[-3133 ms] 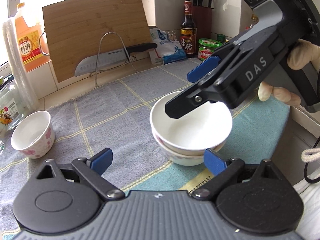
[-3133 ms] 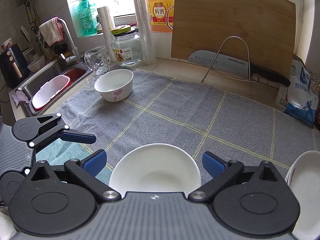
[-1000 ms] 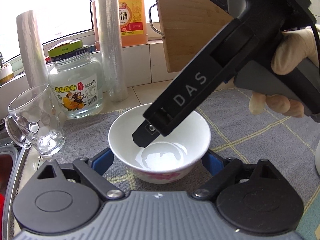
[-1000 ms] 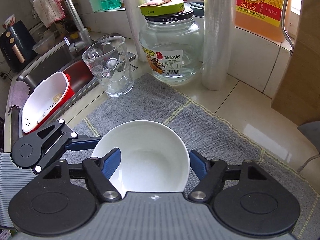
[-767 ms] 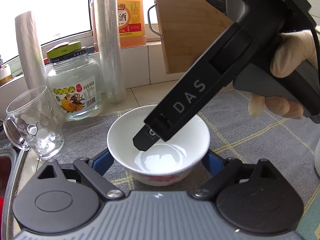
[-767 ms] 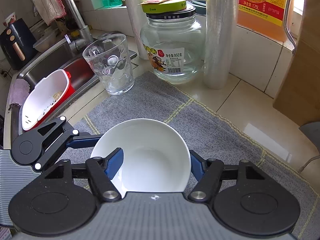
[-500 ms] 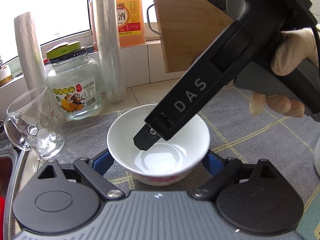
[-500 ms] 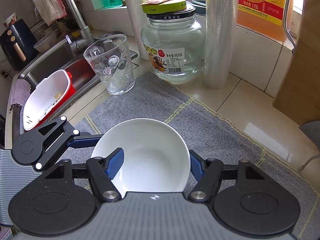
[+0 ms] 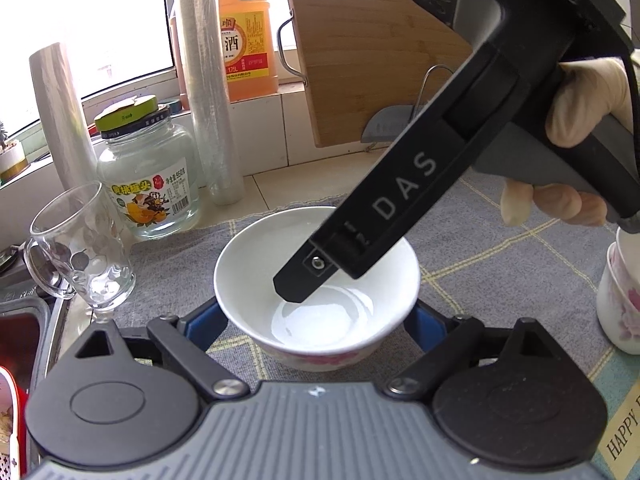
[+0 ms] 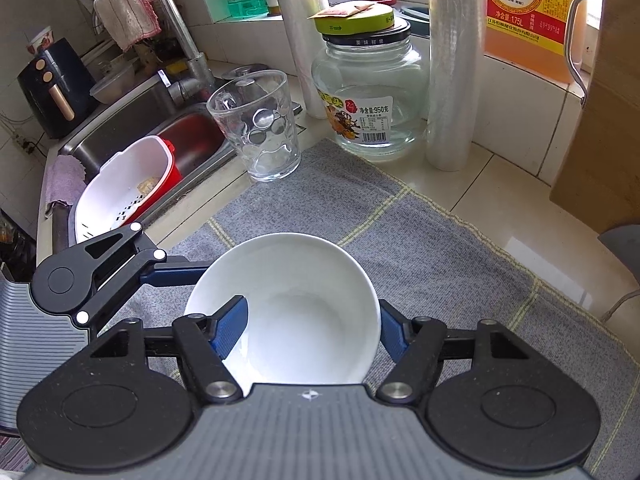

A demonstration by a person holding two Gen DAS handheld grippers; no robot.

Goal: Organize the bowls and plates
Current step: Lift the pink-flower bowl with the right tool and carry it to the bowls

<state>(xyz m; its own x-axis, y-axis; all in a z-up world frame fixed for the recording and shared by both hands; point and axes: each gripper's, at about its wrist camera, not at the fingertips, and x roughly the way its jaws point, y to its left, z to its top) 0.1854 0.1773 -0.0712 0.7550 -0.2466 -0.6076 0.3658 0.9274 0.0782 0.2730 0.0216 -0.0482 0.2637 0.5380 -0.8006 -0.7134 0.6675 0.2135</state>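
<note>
My right hand-held gripper (image 10: 310, 330) pinches the white, pink-flowered ceramic bowl (image 10: 294, 308) by its rim on the grey checked cloth (image 10: 420, 248); my left hand-held gripper (image 9: 312, 322) stands spread around it; best I lift level, clear of the dimpled glass mug (image 10: 256, 124).

"DAS" on right tool (image 9: 316, 280); "料酒" on bottle (image 10: 528, 12).

The right claw (image 10: 312, 326) is clamped on a white bowl (image 10: 288, 304): one blue finger (image 10: 230, 326) lies inside the bowl against its wall, the other sits outside the opposite rim. The left claw's dark linkage (image 10: 96, 268) reaches in beside the bowl. Below lies a grey cloth (image 10: 420, 248) on the desk (image 10: 500, 184). Beyond stand a glass mug (image 10: 256, 128), a lidded jar (image 10: 368, 84) and a sink (image 10: 132, 128).
</note>
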